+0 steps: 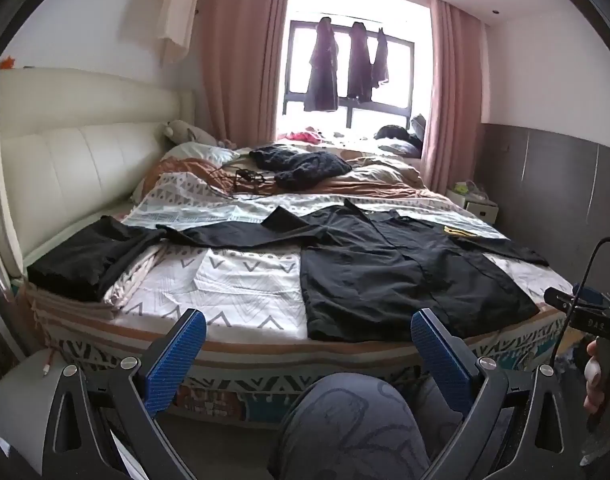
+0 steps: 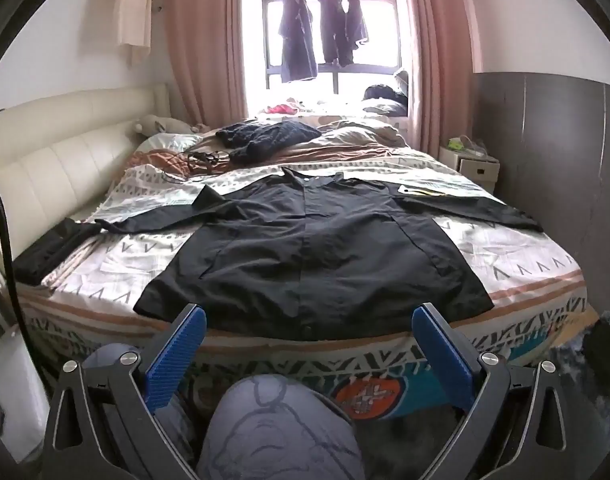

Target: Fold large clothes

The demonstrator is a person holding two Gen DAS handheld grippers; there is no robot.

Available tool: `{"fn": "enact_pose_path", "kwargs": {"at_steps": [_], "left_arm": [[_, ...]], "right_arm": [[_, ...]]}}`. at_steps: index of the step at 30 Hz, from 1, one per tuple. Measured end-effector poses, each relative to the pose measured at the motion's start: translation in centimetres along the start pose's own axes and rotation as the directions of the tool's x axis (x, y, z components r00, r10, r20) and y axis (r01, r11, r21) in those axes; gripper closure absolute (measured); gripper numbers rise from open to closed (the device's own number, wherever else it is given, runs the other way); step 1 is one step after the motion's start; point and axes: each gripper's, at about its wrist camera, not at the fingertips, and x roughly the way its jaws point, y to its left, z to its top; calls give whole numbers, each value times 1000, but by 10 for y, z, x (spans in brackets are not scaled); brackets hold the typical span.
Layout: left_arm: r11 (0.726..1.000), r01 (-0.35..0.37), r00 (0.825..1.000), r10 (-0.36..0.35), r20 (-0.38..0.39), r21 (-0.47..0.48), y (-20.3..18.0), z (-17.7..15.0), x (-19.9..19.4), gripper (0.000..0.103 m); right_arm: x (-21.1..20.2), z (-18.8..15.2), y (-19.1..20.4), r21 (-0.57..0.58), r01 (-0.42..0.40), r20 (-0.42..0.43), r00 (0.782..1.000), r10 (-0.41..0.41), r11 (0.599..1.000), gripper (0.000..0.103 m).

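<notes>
Left hand-held gripper (image 1: 308,346): released, blue fingers spread wide with nothing between them, held off the near edge of the bed above the person's knee (image 1: 345,420).
Right hand-held gripper (image 2: 309,344): also released, fingers wide apart and gripping nothing, hovering at the bed's near edge in front of the shirt's hem.
Black shirt (image 2: 313,248): spread flat, front up, on the bed, collar toward the window, hem at the near edge, both sleeves stretched out to the sides.
Folded black clothes (image 1: 85,256): a small pile at the bed's left edge near the headboard, just beside the tip of the shirt's left sleeve; whether they touch I cannot tell.
Bed (image 1: 241,280): patterned white, grey and orange cover.
Dark knitted garment (image 1: 301,166): crumpled on the far part of the bed, well apart from the shirt.
Window (image 2: 333,40): bright, with three dark garments hanging in front of it between pink curtains.
</notes>
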Motion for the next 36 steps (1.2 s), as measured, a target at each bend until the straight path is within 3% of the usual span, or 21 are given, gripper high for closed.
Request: {"fn": "enact_pose_path", "kwargs": {"at_steps": [36], "left_arm": [[999, 3, 1000, -3, 13, -39, 9, 13, 0, 0]], "right_arm": [[5, 22, 6, -27, -16, -6, 1000, 16, 999, 0]]}}
